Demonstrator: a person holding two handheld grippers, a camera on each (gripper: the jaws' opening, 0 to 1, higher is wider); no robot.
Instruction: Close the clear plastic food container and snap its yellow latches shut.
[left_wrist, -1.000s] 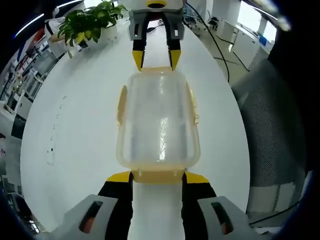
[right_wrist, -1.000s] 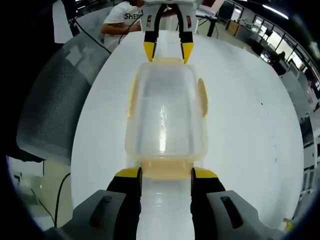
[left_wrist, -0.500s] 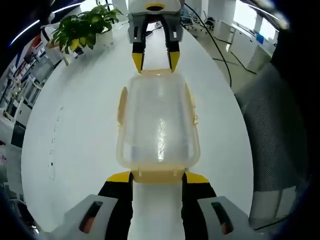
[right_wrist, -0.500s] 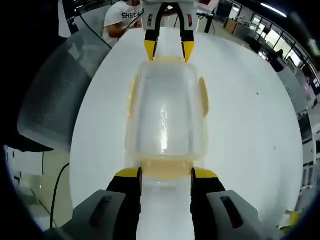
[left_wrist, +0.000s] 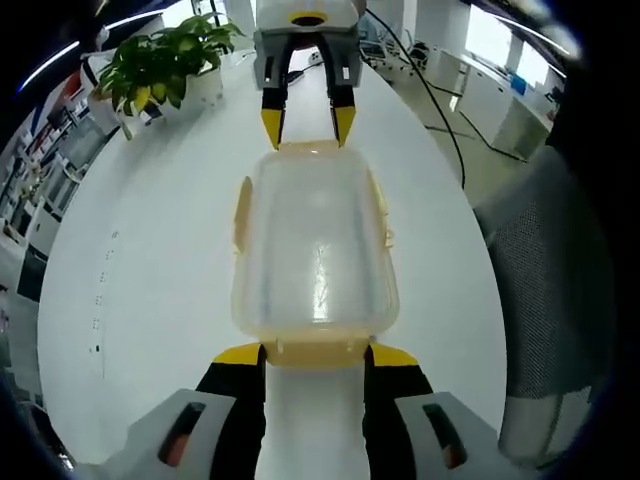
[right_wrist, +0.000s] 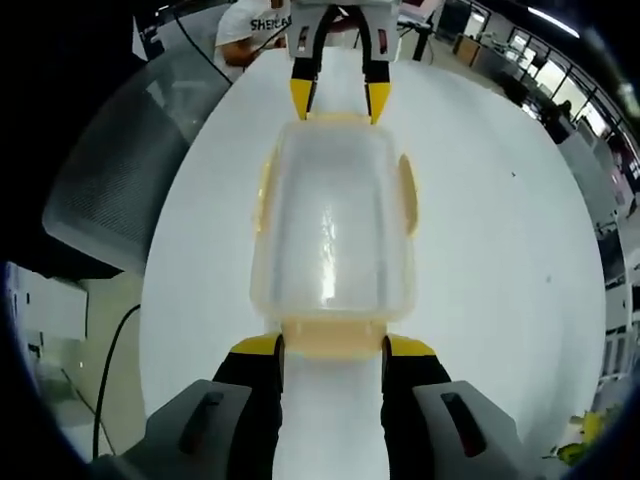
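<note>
In the left gripper view, the left gripper (left_wrist: 314, 358) is standing with its jaws spread, their yellow tips sitting at either side of the near yellow latch (left_wrist: 314, 350) of the clear plastic food container (left_wrist: 314, 245), which is lying lid-on at the centre of the white table (left_wrist: 160, 260). At 12 o'clock the right gripper (left_wrist: 307, 122) is reaching in, its jaws also parted and its tips flanking the far end latch (left_wrist: 306, 148). Side latches are showing at 9 and 3 o'clock on the container; whether they are snapped down is not clear. A potted plant (left_wrist: 165, 60) is standing at 11 o'clock, and a mesh chair (left_wrist: 555, 270) is sitting at 3 o'clock. In the right gripper view, the right gripper (right_wrist: 330, 352) is bracketing its own end latch (right_wrist: 330, 336), the left gripper (right_wrist: 338, 98) is facing it at 12 o'clock, and a seated person (right_wrist: 250, 25) is showing at 11 o'clock.
</note>
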